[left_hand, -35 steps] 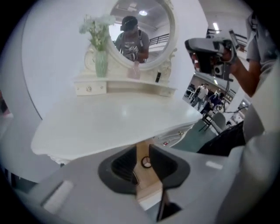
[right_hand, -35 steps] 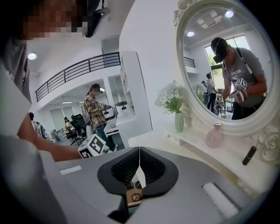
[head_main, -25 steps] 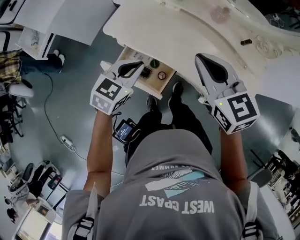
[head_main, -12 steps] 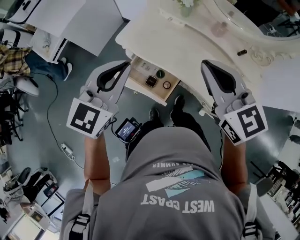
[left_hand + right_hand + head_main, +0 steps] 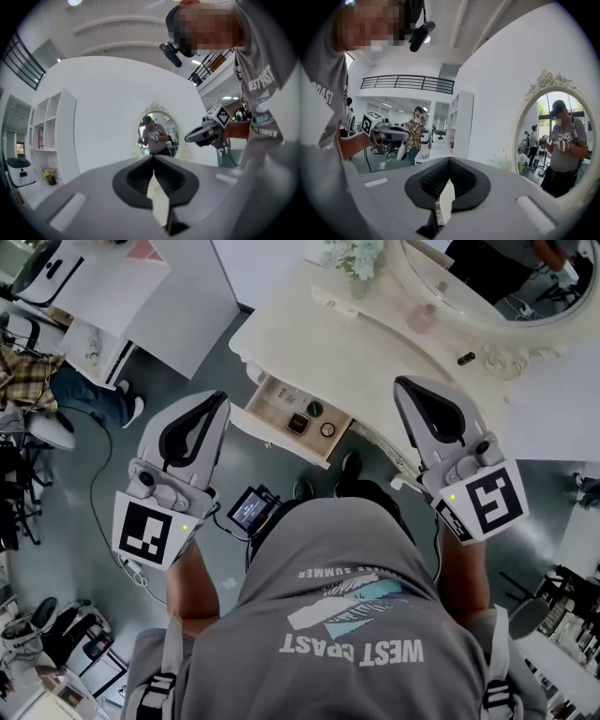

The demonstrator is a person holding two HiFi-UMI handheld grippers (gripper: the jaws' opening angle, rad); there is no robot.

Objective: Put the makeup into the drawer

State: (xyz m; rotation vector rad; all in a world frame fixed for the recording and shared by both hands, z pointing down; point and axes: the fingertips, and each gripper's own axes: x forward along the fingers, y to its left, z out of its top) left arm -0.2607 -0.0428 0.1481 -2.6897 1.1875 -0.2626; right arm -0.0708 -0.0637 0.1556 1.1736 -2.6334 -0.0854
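Head view: open drawer (image 5: 272,401) of the white vanity (image 5: 309,334) holds the makeup (image 5: 297,424). Left gripper (image 5: 218,401) at the drawer's 9 o'clock, right gripper (image 5: 405,383) at 3 o'clock, both clear of it. Left gripper view: jaws pressed together, nothing held. Right gripper view: jaws closed too, empty.

Open office-like hall: mezzanine railing (image 5: 408,83), floor cable (image 5: 97,465), staged dressing table (image 5: 309,338) and mirror (image 5: 555,140).
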